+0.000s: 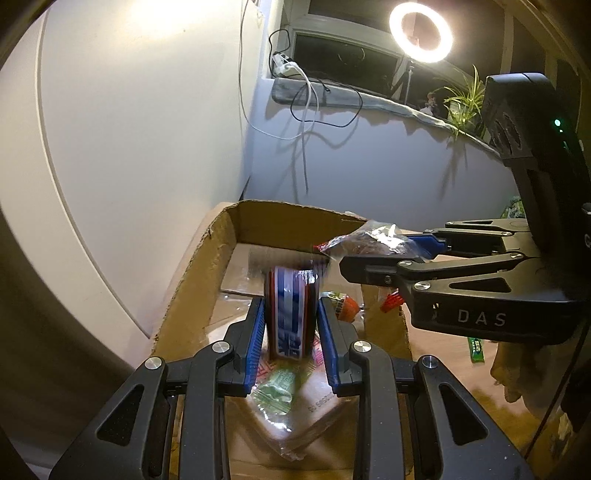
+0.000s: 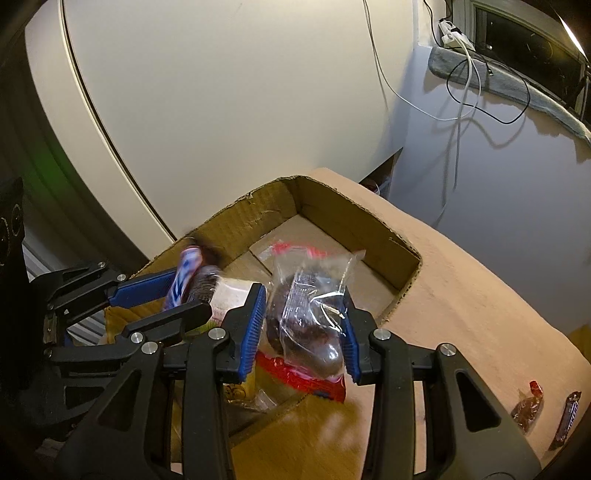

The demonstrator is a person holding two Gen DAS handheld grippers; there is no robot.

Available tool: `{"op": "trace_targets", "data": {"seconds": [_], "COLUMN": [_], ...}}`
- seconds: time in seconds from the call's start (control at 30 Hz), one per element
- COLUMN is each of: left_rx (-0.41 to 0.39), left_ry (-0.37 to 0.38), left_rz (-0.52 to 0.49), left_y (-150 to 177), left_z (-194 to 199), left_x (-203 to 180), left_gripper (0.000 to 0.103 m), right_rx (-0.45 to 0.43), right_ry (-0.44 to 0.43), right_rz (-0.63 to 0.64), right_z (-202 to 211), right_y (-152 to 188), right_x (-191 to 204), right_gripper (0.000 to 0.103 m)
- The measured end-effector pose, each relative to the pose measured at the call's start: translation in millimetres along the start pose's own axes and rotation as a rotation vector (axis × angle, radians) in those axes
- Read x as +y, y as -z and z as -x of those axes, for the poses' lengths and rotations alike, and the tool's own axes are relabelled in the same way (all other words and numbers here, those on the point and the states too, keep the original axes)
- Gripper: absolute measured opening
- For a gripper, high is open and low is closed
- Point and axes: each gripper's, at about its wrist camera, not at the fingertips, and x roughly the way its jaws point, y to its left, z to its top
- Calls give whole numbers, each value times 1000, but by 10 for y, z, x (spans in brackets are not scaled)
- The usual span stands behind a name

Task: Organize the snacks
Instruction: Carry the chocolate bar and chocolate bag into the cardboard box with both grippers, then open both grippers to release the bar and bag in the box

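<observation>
An open cardboard box (image 1: 229,236) stands on the wooden table (image 2: 461,295). My left gripper (image 1: 291,306) is shut on a blue, red and white snack pack (image 1: 291,328), held upright on edge just above the box floor. The right wrist view has that pack (image 2: 188,269) blurred at the left, in the left gripper (image 2: 192,293). My right gripper (image 2: 303,295) is shut on a clear bag with a dark brown snack and red seams (image 2: 306,325), over the box's near right corner. From the left wrist view the right gripper (image 1: 373,251) and its bag (image 1: 365,240) hang above the box's right wall.
Several snacks lie in the box, among them a green pack (image 1: 280,387). Loose on the table to the right are a wrapped brown candy (image 2: 528,410), a dark bar (image 2: 567,417) and a green pack (image 1: 476,349). A white wall, cables and a ring light (image 1: 421,31) stand behind.
</observation>
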Motion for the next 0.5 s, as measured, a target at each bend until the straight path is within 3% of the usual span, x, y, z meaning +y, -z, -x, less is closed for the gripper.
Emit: {"op": "trace_targets", "data": {"seconds": [0.2, 0.27, 0.33, 0.5], "left_rx": [-7, -6, -8, -13], "left_ry": [-8, -14, -17, -21], "left_rz": [2, 3, 4, 2], "left_y": [-5, 2, 1, 2], "left_z": [14, 15, 18, 54], "left_x": [22, 32, 35, 6], "left_gripper": [29, 32, 32, 32], "right_rx": [-2, -5, -13, -28], "right_ry": [3, -3, -8, 0], "right_rz": [-9, -13, -13, -18], "right_z": [0, 23, 48, 110], "right_y": [-20, -19, -25, -21], "right_x": [-7, -21, -34, -45], "right_gripper": [40, 43, 53, 55]}}
